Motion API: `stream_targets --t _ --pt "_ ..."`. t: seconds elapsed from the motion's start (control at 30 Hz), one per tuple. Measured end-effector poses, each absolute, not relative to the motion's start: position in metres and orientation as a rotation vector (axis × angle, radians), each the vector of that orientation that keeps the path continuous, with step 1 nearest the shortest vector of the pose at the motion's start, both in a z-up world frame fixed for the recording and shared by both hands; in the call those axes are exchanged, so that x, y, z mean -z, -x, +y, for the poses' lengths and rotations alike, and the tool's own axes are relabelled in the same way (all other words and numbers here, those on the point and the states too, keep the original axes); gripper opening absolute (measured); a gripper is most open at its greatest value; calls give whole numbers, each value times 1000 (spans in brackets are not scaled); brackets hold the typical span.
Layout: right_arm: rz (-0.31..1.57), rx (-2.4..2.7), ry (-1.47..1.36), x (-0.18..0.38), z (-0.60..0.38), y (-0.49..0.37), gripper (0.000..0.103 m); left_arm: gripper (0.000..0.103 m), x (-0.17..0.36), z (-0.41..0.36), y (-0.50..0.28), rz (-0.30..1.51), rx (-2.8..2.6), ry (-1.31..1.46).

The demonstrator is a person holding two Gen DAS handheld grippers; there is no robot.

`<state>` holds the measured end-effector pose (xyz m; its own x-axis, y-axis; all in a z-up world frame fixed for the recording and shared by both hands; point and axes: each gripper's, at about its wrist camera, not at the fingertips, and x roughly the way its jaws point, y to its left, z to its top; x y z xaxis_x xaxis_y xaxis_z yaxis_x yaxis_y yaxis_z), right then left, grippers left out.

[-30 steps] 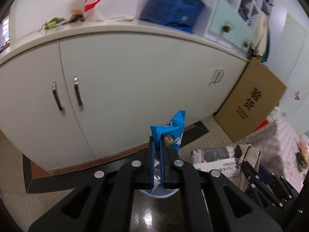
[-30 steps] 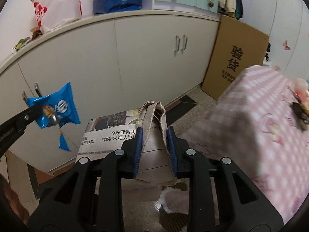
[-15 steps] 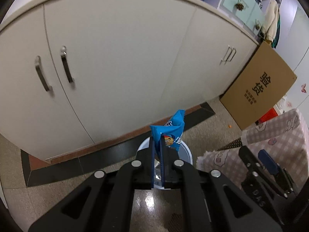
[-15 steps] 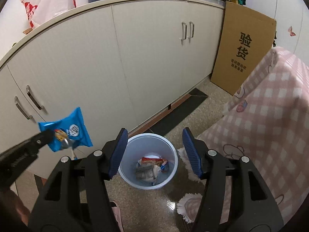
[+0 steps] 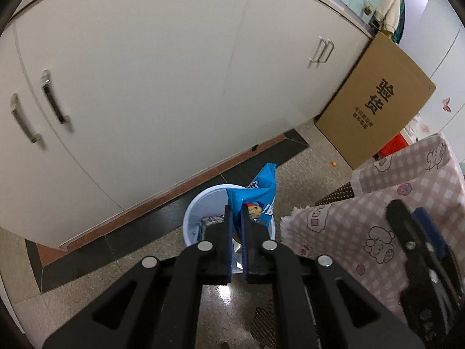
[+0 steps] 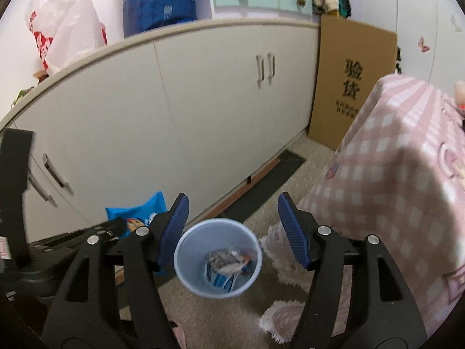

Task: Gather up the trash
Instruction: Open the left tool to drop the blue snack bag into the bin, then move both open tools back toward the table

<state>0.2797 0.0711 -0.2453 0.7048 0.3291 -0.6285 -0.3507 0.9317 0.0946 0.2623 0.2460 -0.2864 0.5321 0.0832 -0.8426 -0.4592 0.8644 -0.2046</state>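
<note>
Risk lies with the blue snack wrapper [image 5: 259,198] clenched in the left gripper [image 5: 236,218] at lower centre: light, it may flutter past the bin [image 6: 218,257]. Right gripper [image 6: 232,229], jaws just opened, hangs empty.

Speckled stone floor [image 6: 221,317] bearing a pale blue bin [image 6: 186,264], fringed pink rug [image 6: 279,317], leaning cardboard sheet [image 5: 375,107].

The snack wrapper [image 5: 263,196] is bright blue with a cartoon face; the bin [image 6: 186,264] is pale blue. A pink-and-white checked cloth [image 6: 392,174] bears cartoon prints. The cabinet doors [image 5: 145,87] are off-white, the cardboard [image 5: 375,110] brown with black characters.
</note>
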Motion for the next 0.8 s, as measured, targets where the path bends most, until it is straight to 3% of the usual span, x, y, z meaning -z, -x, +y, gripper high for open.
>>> stream_targets --t 0.2,0.27,0.3,0.47,0.8 --pt "638 -349 7 242 60 -284 68 11 288 237 -284 965 -308 422" --pt "634 -345 4 242 58 -284 68 30 288 235 -291 973 -308 421" --pt "632 -344 2 242 57 -284 68 35 289 234 -292 975 -299 426" --pt "636 -340 -6 240 54 -286 68 42 291 228 -295 990 -302 407" --pt "613 -342 -26 214 42 -270 68 44 246 216 -269 909 -291 396"
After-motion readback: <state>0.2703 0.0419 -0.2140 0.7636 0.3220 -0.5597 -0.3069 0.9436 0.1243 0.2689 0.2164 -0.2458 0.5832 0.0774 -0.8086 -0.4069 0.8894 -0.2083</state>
